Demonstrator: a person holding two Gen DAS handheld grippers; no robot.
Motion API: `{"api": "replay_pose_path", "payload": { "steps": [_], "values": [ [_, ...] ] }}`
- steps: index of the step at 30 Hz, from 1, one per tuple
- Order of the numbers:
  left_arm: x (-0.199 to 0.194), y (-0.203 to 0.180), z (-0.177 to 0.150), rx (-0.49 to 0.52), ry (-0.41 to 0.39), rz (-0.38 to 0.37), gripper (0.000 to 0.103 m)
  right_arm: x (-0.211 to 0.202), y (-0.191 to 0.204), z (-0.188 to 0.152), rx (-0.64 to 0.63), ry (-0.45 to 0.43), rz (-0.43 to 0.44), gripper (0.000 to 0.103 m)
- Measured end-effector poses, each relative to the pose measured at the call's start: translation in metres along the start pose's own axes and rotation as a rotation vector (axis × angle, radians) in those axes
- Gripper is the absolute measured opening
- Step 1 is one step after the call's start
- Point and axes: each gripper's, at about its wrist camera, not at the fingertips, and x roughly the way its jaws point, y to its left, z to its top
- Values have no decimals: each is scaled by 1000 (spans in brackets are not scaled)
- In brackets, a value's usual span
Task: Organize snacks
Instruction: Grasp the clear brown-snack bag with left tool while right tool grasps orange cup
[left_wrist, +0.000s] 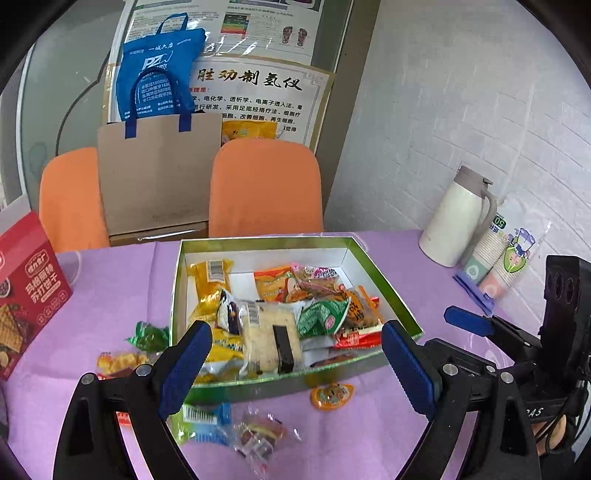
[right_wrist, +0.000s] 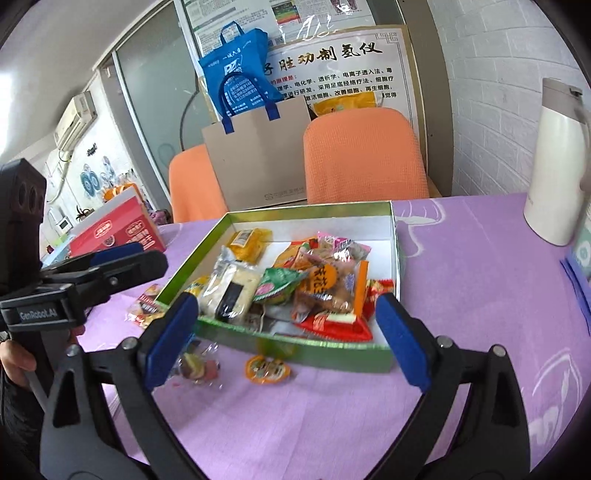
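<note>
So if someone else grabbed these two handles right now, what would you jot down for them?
Left gripper: open, empty, above the near edge of the box.
Right gripper: open, empty, also in front of the box.
Done: most snacks already sit in the box, such as the pale bar and green packet.
Left: loose snacks on the purple cloth: the orange jelly cup and clear candy bag in front, the green candy and others to the left of the box.
</note>
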Motion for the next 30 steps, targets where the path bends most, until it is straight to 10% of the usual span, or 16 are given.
{"api": "replay_pose_path", "payload": {
  "steps": [14, 20, 22, 30],
  "values": [
    [-33, 57, -104, -126, 74, 18, 94, 76, 32, -62, -134, 309, -18, 80],
    [-30, 59, -110, -109, 77, -5, 94, 108, 32, -62, -131, 353, -69, 65],
    [-24, 55, -107, -94, 83, -20, 90, 110, 33, -61, -130, 341, -72, 46],
    [34, 34, -89, -83, 150, -32, 79, 78, 34, -70, -134, 338, 0, 42]
  ]
}}
